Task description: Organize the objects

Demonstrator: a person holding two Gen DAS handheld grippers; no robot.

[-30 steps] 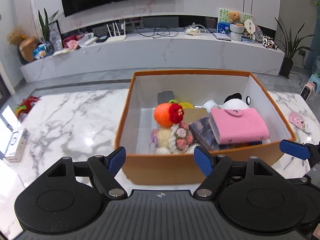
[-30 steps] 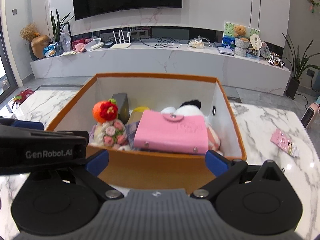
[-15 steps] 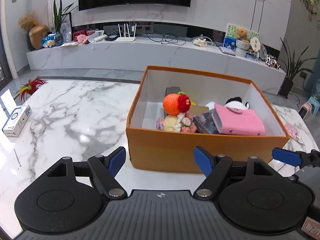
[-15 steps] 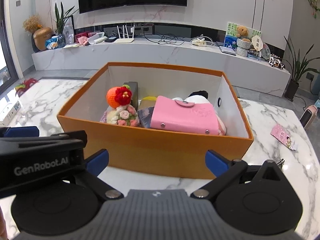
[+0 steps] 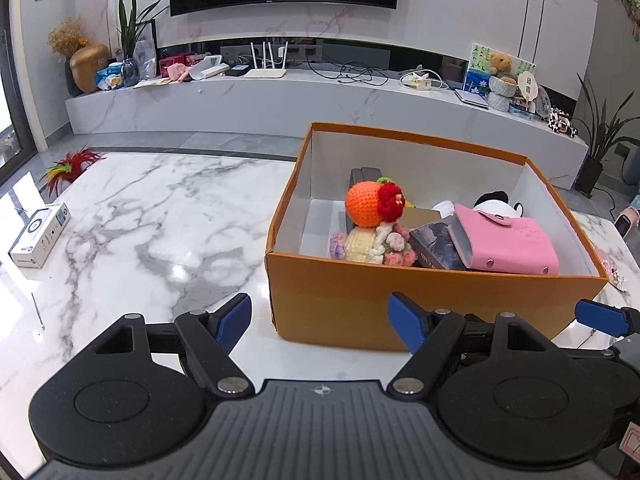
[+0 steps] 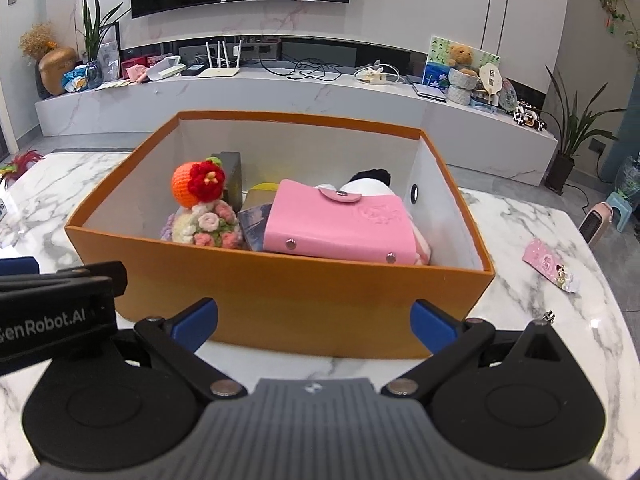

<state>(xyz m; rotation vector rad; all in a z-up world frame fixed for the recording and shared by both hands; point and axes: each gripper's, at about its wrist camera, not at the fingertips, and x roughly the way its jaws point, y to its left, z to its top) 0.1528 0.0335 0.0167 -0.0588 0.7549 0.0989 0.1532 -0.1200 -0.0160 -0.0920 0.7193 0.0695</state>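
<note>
An orange cardboard box (image 5: 400, 308) (image 6: 296, 300) stands open on the marble table. Inside lie a pink snap wallet (image 5: 508, 240) (image 6: 340, 224), a crocheted doll with an orange head and red flower (image 5: 370, 204) (image 6: 198, 184), a dark book (image 5: 434, 246), a grey block (image 6: 234, 172) and a black-and-white plush (image 5: 496, 204). My left gripper (image 5: 320, 316) is open and empty, just short of the box's near left corner. My right gripper (image 6: 314, 324) is open and empty in front of the box's near wall.
A white carton (image 5: 38, 236) lies at the table's left edge, with a red feathery thing (image 5: 68, 166) behind it. A pink packet (image 6: 550, 266) rests on the table right of the box. Beyond the table runs a long marble TV shelf (image 5: 320, 100).
Both views have pulled back from over the box and tilted up, so the box's near wall and more of the room now show. Both grippers stayed open and empty.
</note>
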